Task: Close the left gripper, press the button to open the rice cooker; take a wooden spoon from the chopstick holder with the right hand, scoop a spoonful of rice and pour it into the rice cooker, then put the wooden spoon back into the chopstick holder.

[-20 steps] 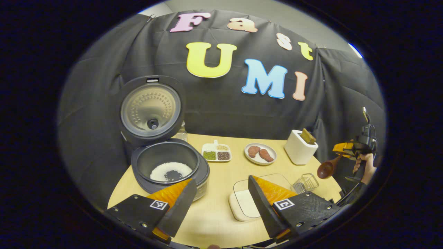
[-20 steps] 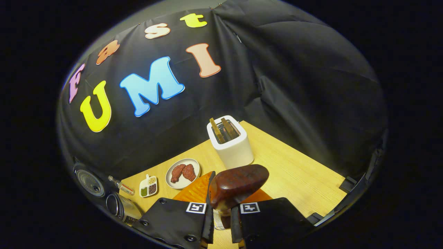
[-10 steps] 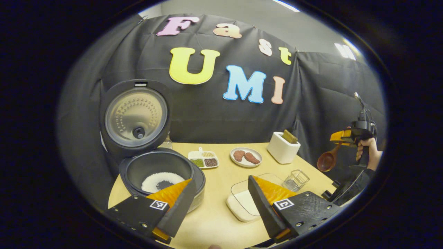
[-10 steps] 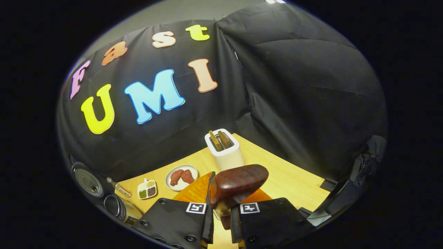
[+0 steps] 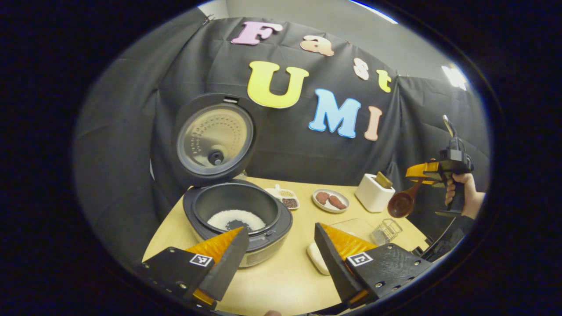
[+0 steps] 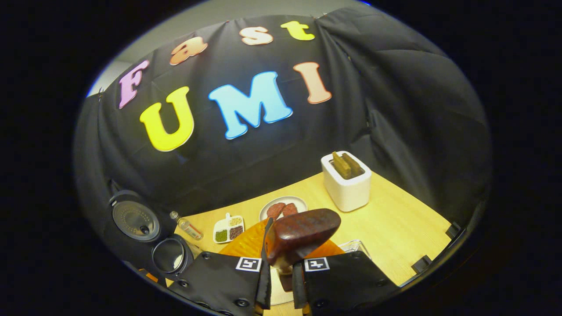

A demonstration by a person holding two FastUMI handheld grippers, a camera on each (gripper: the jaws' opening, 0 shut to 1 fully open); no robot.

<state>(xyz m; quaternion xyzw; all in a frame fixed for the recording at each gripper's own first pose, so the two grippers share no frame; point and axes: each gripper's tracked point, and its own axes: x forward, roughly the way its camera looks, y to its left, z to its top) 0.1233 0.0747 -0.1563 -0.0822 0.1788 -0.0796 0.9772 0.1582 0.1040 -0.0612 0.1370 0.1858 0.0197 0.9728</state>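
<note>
The rice cooker (image 5: 239, 219) stands with its lid (image 5: 215, 139) up and white rice in its dark pot. My left gripper (image 5: 281, 259) hovers open in front of it, nothing between its fingers. At the right, a hand holds my right gripper (image 5: 423, 173) in the air, shut on the handle of the dark wooden spoon (image 5: 400, 204). The spoon's bowl (image 6: 303, 235) rises just past my right gripper (image 6: 279, 274). The wire chopstick holder (image 5: 386, 230) stands on the table below the spoon. A clear-lidded rice container (image 5: 318, 256) lies partly behind my left fingers.
A white toaster (image 6: 347, 182) with toast, a plate of meat (image 6: 283, 207), a divided dish of beans (image 6: 228, 228) and a small bottle (image 6: 186, 227) stand along the back of the wooden table (image 6: 395, 228). The cooker (image 6: 169, 256) is at the left of the right gripper view.
The right gripper has carried the spoon a little leftward and its view has turned left, bringing the cooker further in. The left gripper's view has swung left; its fingers stay open.
</note>
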